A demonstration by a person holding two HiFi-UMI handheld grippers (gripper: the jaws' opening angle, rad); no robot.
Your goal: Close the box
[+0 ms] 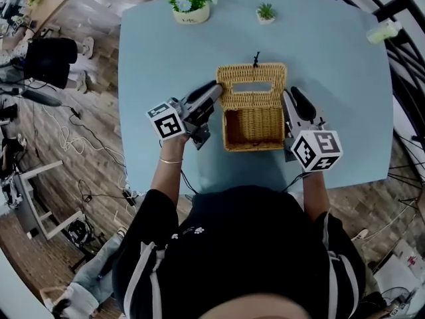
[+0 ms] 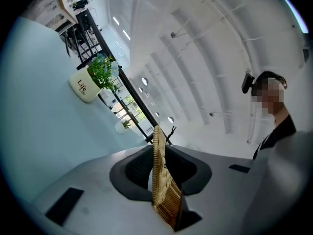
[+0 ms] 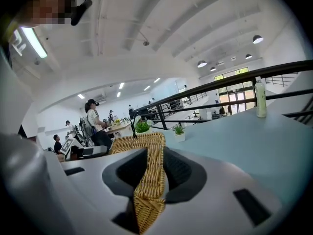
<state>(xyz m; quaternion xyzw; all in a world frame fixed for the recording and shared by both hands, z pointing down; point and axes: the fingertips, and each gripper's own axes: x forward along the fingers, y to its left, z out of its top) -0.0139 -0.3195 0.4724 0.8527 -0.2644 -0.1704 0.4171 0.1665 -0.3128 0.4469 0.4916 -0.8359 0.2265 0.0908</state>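
Note:
A wicker box (image 1: pixel 253 137) stands in the middle of the light-blue table (image 1: pixel 332 65), its lid (image 1: pixel 252 85) swung up and back, with an oblong slot in it. My left gripper (image 1: pixel 218 92) is at the lid's left edge. In the left gripper view the woven lid edge (image 2: pixel 158 170) stands upright between the two jaws, clamped. My right gripper (image 1: pixel 288 98) is at the lid's right edge, and in the right gripper view the lid's woven rim (image 3: pixel 149 173) is likewise pinched between the jaws. The box's inside looks empty.
A white pot of flowers (image 1: pixel 189 6) and a small potted plant (image 1: pixel 265 12) stand at the table's far edge. A pale bottle (image 1: pixel 383 30) is at the far right corner. A black railing (image 1: pixel 405 52) runs past the table's right side.

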